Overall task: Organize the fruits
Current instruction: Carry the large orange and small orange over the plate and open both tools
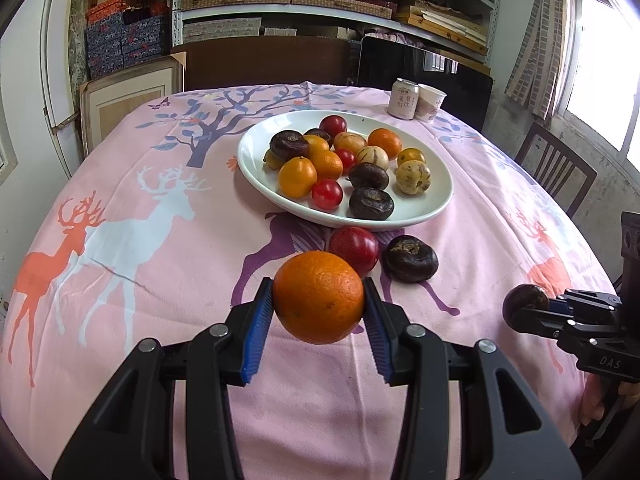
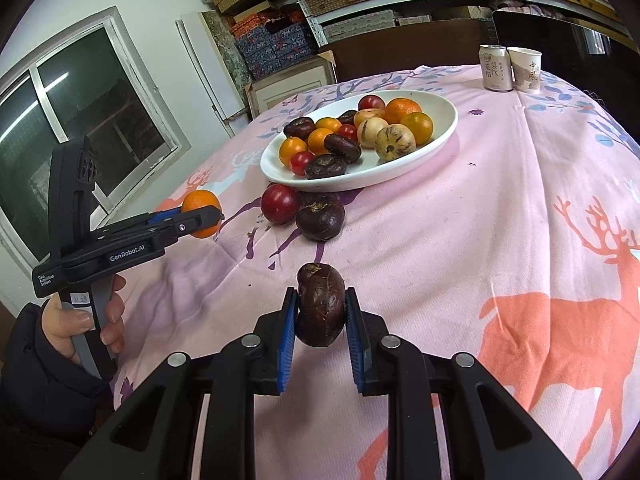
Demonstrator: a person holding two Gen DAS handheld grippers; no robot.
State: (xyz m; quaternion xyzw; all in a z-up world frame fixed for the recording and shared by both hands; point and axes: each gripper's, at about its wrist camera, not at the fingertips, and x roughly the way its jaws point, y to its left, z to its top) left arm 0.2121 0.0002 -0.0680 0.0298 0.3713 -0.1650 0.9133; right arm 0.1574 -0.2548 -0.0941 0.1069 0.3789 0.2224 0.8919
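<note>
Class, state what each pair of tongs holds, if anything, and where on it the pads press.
Left tongs: an orange, pinched at its two sides. Right tongs: a dark brown fruit, also pinched at its sides.

Both cameras sit just behind their own jaws and look forward and down across the table point(image 1: 168, 264) toward the white plate point(image 1: 436, 204). The left wrist view faces the plate almost head-on, close above the cloth. The right wrist view looks at the plate point(image 2: 440, 136) from farther right, so it lies up and left of centre. Each view catches the other gripper at its edge (left gripper point(image 2: 208, 216), right gripper point(image 1: 520, 312)), and both share the plate, the can point(image 1: 403, 99) and the shelves behind.
</note>
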